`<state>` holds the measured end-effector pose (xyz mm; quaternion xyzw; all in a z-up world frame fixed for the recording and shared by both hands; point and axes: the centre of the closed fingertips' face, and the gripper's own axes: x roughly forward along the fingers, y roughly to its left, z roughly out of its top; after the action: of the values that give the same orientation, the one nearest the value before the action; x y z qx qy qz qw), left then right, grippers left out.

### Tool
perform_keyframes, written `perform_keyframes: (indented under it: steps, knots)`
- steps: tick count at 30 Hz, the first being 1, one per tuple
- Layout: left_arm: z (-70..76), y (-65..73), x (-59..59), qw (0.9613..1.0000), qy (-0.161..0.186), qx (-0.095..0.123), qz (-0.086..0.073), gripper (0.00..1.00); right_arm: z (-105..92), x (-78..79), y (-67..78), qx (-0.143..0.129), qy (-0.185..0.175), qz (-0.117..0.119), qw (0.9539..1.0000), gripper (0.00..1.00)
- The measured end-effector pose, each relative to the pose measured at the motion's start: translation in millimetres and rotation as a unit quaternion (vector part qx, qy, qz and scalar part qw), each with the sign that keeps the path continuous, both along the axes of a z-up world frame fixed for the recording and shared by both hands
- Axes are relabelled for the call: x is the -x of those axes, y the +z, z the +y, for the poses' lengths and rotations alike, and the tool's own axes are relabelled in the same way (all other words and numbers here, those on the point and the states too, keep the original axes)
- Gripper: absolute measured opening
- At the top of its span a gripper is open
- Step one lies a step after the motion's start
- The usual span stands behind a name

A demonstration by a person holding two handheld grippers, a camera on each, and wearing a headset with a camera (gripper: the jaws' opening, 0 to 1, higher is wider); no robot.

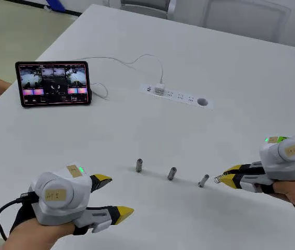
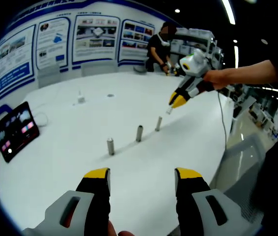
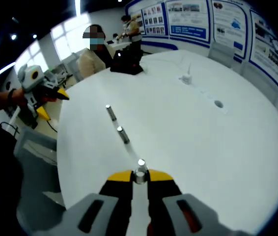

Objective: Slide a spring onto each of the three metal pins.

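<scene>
Right gripper (image 1: 226, 176) closed on the spring (image 1: 218, 179), held low, just right of the rightmost pin (image 1: 204, 180). I cannot tell whether spring and pin touch. Left gripper (image 1: 115, 196) open and empty at near left, well apart.

Risks: if the spring's axis sits off the pin tip, a coil may catch and the spring may buckle or jump from my grip. A sideways push may topple the pin.

Middle pin (image 1: 172, 173) and left pin (image 1: 139, 165) look already sprung. Tablet (image 1: 53, 83) and power strip (image 1: 174, 95) lie far back on the worktop (image 1: 137, 130). Nothing stands in my approach.

Pin row (image 1: 172, 174) lies before the power strip (image 1: 176, 95), tablet (image 1: 53, 83) apparently propped behind-left.
</scene>
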<state>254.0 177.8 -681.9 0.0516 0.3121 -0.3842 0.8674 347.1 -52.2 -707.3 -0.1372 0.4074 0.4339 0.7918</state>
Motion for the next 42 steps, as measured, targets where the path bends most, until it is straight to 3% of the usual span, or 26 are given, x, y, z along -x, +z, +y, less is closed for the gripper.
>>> perform_keyframes:
  steps: [17,33,42]
  knots:
    - [16.1,-1.2,4.7,0.9997,0.024,0.002,0.006,0.56,21.2,-7.1,-11.5,0.011,0.023,0.014,0.9996,0.12]
    - [17.7,-1.0,6.7,0.9996,0.026,0.004,0.007,0.56,27.6,-11.9,-17.6,0.028,0.038,0.019,0.9987,0.12]
    - [20.9,0.3,7.6,0.9995,0.030,0.002,0.006,0.56,33.8,-11.6,-27.8,0.040,0.056,0.020,0.9974,0.12]
